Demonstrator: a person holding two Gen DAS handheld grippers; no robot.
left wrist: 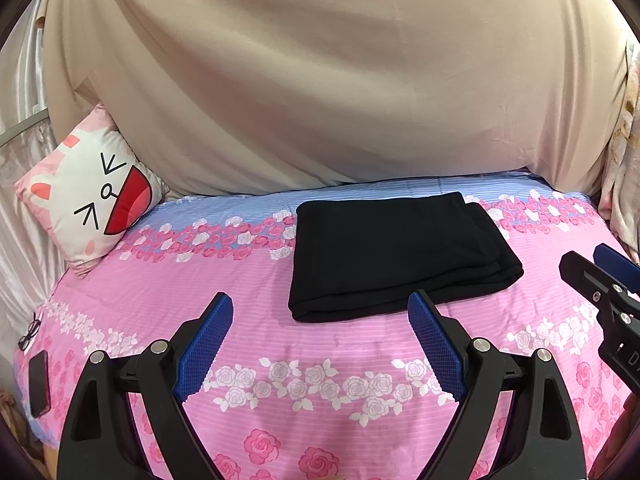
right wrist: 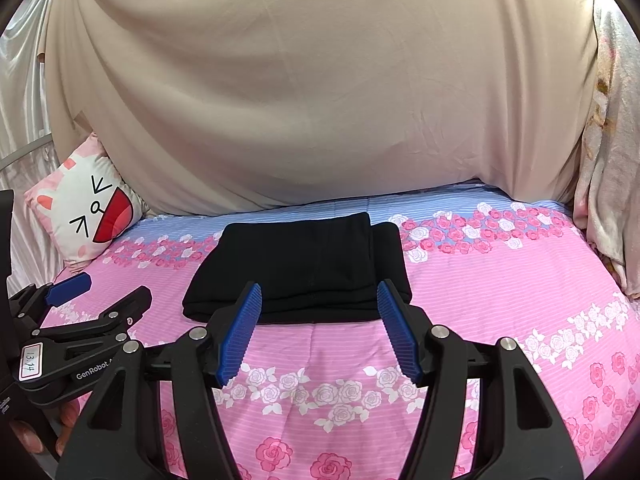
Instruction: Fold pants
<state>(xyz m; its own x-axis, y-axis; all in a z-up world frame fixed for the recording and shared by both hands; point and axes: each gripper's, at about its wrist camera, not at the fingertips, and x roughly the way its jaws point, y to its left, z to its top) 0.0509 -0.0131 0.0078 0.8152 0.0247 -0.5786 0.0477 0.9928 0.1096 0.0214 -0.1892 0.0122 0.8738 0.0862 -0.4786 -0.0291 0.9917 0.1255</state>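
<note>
The black pants [left wrist: 396,256] lie folded into a flat rectangle on the pink floral bedspread [left wrist: 280,392]; they also show in the right wrist view [right wrist: 300,268]. My left gripper [left wrist: 320,304] is open and empty, hovering just in front of the pants' near edge. My right gripper [right wrist: 318,290] is open and empty, its blue fingertips [right wrist: 250,300] at the near edge of the pants, apart from the cloth. The right gripper shows at the right edge of the left wrist view [left wrist: 592,264], and the left gripper at the left of the right wrist view [right wrist: 108,288].
A cat-face pillow [left wrist: 96,204] leans at the back left. A beige sheet [left wrist: 320,80] hangs behind the bed. A dark phone [left wrist: 39,384] and glasses [left wrist: 30,334] lie at the bed's left edge. A pale floral blanket [right wrist: 608,200] hangs at the right.
</note>
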